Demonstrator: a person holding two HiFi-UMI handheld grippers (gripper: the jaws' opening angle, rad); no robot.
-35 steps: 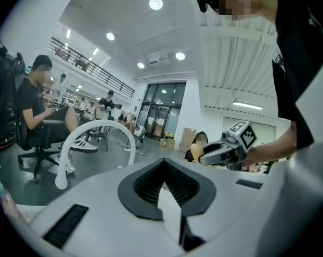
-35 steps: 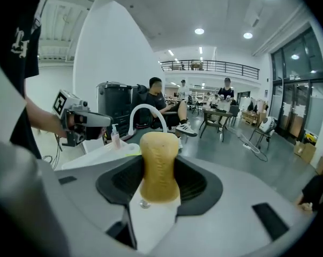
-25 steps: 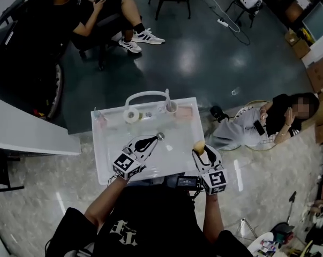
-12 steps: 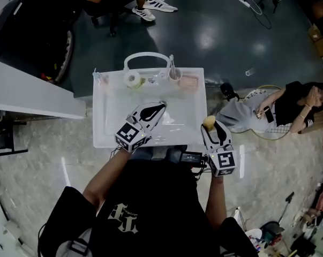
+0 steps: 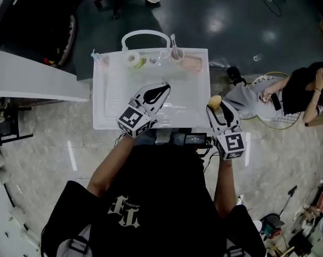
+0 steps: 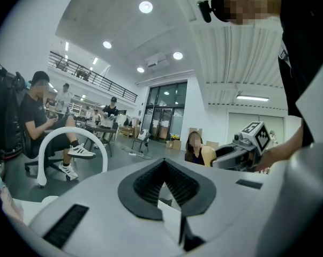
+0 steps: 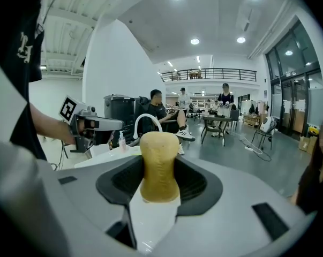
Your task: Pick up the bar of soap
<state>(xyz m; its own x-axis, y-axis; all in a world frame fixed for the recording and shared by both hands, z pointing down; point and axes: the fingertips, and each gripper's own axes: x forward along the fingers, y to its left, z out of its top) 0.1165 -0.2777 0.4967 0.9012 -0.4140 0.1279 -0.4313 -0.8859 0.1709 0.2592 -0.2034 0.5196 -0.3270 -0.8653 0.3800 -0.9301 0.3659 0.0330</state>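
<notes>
Your right gripper (image 7: 157, 194) pinches the bar of soap (image 7: 159, 162) between its jaws, with the pads pressed on the near part of the tan bar. The soap's long axis runs along the jaws, so it points straight ahead out of the tool. Its rounded far end sticks out well past the fingertips. From your head view, the bar juts forward from the gripper's nose, just outside the right edge of the white basin (image 5: 204, 116).

Your left gripper (image 5: 162, 88) sits off to the left of the right tool. Its jaws are pressed together with nothing between them, and its nose points forward and to the right over the middle of the basin. Ahead of the left gripper, along the basin's far rim, stand a roll of tape (image 5: 132, 59), a cup (image 5: 177, 54) and a pink item (image 5: 192, 63). A white arch (image 5: 145, 33) rises behind them. In the right gripper view that arch shows beyond the soap, slightly to its left.
</notes>
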